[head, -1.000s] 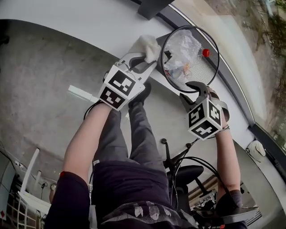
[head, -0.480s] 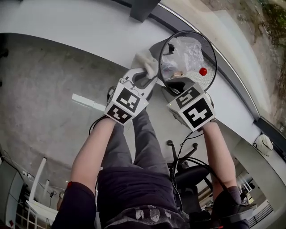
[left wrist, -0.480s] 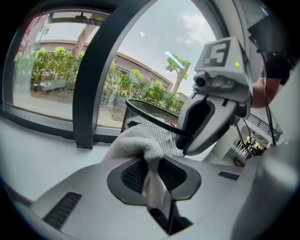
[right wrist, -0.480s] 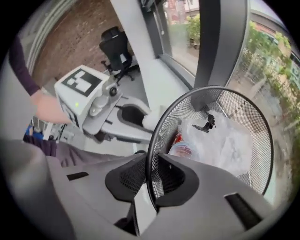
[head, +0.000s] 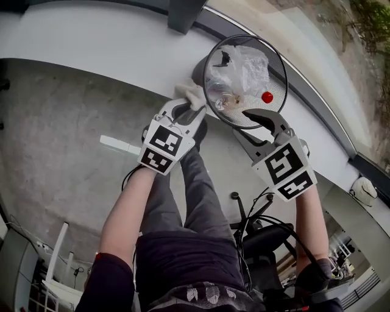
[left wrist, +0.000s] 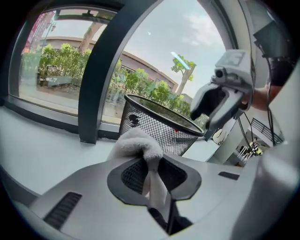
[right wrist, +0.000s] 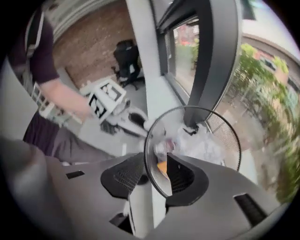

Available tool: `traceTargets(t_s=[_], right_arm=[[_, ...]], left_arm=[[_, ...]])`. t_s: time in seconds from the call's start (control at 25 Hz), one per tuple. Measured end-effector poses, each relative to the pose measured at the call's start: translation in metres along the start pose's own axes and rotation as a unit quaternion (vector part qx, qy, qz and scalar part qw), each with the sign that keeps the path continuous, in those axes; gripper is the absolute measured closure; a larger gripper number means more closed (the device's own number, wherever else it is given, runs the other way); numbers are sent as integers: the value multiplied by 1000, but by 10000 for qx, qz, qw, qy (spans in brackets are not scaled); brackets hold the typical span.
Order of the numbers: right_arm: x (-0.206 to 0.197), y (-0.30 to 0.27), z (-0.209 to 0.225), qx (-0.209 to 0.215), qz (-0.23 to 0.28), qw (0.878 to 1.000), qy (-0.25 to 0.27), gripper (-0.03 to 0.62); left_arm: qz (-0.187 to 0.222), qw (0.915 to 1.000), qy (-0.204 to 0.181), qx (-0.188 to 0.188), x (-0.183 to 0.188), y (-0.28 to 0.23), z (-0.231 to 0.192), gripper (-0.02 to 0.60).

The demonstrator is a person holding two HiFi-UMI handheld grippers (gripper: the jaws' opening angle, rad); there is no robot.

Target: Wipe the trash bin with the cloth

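Observation:
A black mesh trash bin [head: 277, 85] stands on the white ledge by the window, with a clear plastic bag [head: 244, 64] and a small red thing [head: 267, 97] inside. My left gripper [head: 189, 109] is shut on a bunched white cloth [head: 192, 94], which sits just left of the bin's wall. In the left gripper view the cloth [left wrist: 136, 144] bulges out between the jaws in front of the bin [left wrist: 157, 129]. My right gripper [right wrist: 152, 176] straddles the bin's near rim [right wrist: 146, 154]. Its jaws have just been opening, and the rim runs loose between them.
A dark window post [head: 183, 13] rises behind the bin. Below the ledge lies the grey floor [head: 55, 122] with a white strip [head: 119, 145]. The person's legs [head: 183, 195] and a black office chair [head: 262, 237] are under my arms.
The right gripper has pulled back from over the bin towards the person and its jaws stand wider apart. The left gripper with the cloth has shifted slightly left and down.

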State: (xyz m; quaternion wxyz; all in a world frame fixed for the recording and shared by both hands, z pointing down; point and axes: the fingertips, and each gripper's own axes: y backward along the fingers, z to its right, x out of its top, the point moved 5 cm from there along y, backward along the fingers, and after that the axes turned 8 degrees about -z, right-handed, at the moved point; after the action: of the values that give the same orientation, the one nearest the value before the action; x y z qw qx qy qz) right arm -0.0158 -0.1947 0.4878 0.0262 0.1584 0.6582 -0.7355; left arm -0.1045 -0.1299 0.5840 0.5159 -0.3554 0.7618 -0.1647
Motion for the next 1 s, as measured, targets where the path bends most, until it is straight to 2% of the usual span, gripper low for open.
traceTargets(t_s=[0.08,0.12,0.28,0.32,0.36,0.4,0.48,0.68,0.84,0.92,1.0], right_arm=[[-26,-7,3,-394,-654,9939,798,455],[-33,-13,4,-443,-815,9907,1000,433],[-36,-35,2,-264,-1216,9811,1482,434],[-35,-40,-1,-170,-1321,9789,1549,453],[-32,-44,-3,-82,-1381,9778,1572,539],[-29,-47,-5,-22,-1392,9782,1543,544],[-21,-50,-6,44,-1341,9827,1280,551],[9,-57,-7,238,-1215,9922,177,551],[35,-61,3,336,-963,9909,-876,548],[45,-63,5,349,-796,9898,-1132,548],[50,-57,6,390,-428,9904,-1253,548]], left_arm=[[42,10000,-15,77,4,2,-7,525],[45,9999,-47,101,6,2,-9,526],[18,9998,-124,160,11,3,-12,525],[19,9998,-119,166,12,3,-13,525],[19,9998,-118,176,12,3,-13,525],[18,9998,-123,182,12,2,-12,525],[12,9997,-153,168,12,-2,-10,525],[11,9999,-104,120,10,-5,-7,525],[-207,9989,-408,-77,3,-11,6,525],[-247,9987,-420,-134,-1,-15,11,525],[-191,9994,-262,-127,-3,-15,10,525]])
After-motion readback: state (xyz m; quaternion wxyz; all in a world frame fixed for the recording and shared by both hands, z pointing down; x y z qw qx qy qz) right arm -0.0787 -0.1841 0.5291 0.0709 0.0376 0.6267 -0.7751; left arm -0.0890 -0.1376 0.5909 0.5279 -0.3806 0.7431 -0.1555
